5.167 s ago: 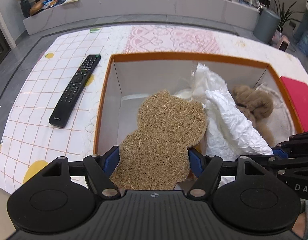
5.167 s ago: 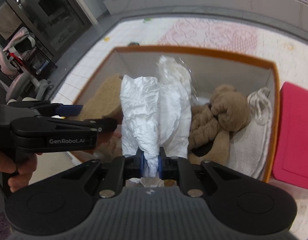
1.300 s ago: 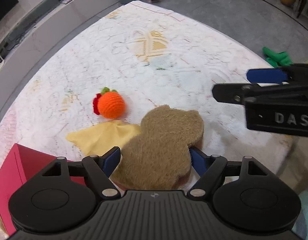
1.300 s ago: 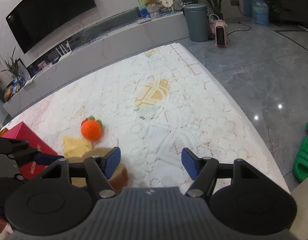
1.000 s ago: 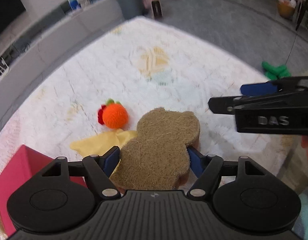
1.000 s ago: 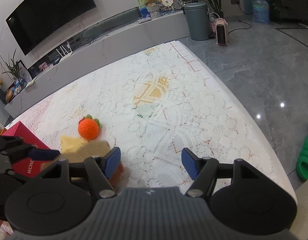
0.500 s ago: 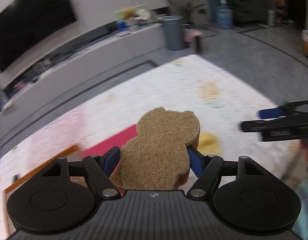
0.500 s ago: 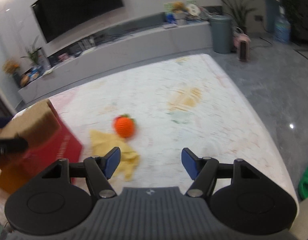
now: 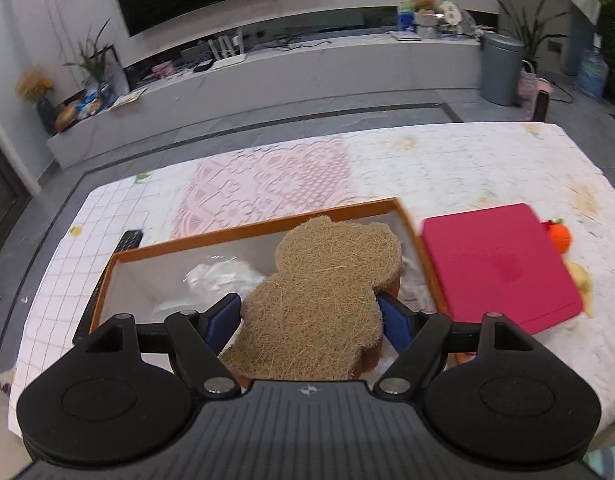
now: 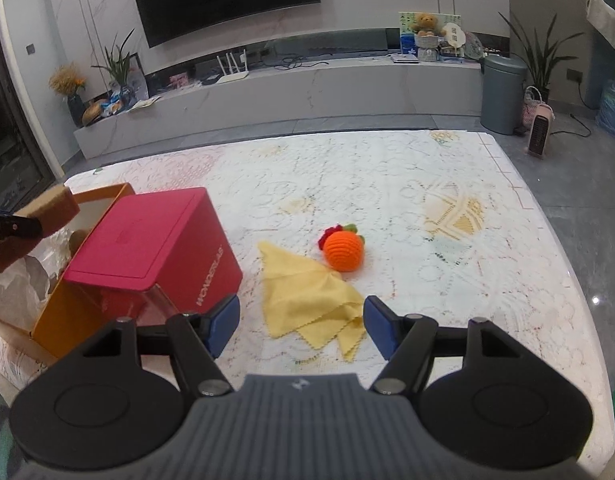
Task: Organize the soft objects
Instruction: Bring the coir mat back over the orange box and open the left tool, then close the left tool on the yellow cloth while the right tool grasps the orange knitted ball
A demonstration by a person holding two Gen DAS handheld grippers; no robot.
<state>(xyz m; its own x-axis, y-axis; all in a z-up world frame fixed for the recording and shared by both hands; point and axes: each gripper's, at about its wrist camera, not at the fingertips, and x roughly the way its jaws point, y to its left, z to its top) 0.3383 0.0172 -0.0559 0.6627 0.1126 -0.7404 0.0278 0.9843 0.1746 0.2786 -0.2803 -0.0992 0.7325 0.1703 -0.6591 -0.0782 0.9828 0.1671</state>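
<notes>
**Q:** State of the left gripper?

**A:** Its fingers pinch the sides of the brown fibre pad. They have just been opening a little, with the pad between them. The pad hangs over the right part of the orange box, above the white crumpled wrap inside.

**Q:** State of the right gripper?

**A:** Fingers spread, nothing between them. It hovers over the near edge of the yellow cloth, which lies flat on the worktop.

**Q:** Other items?

**A:** The crocheted orange touches the cloth's far corner. The red box stands against the orange box's right wall.
</notes>
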